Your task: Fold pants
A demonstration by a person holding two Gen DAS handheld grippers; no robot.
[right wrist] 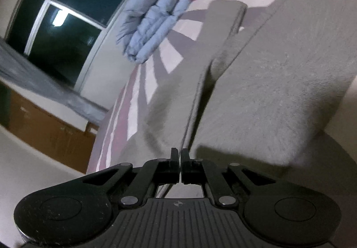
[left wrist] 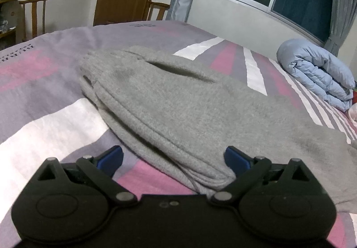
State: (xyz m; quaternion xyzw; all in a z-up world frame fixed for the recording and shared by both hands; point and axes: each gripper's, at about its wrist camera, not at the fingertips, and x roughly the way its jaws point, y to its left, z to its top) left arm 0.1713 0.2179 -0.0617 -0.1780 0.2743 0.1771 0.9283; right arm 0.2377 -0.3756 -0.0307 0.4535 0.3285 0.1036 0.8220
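Gray pants (left wrist: 189, 103) between wide-spread left claw (left wrist: 174, 156) fingers

Dark print on bedsheet (left wrist: 20, 56): unreadable.

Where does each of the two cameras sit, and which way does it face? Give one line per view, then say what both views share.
Left wrist: sits behind the open left tongs, looking across the bed at the grey pants, door and window beyond.
Right wrist: sits behind the shut right tongs, tilted, facing the pants and window.
Shared: pants, striped bedcover, blue quilt, window.
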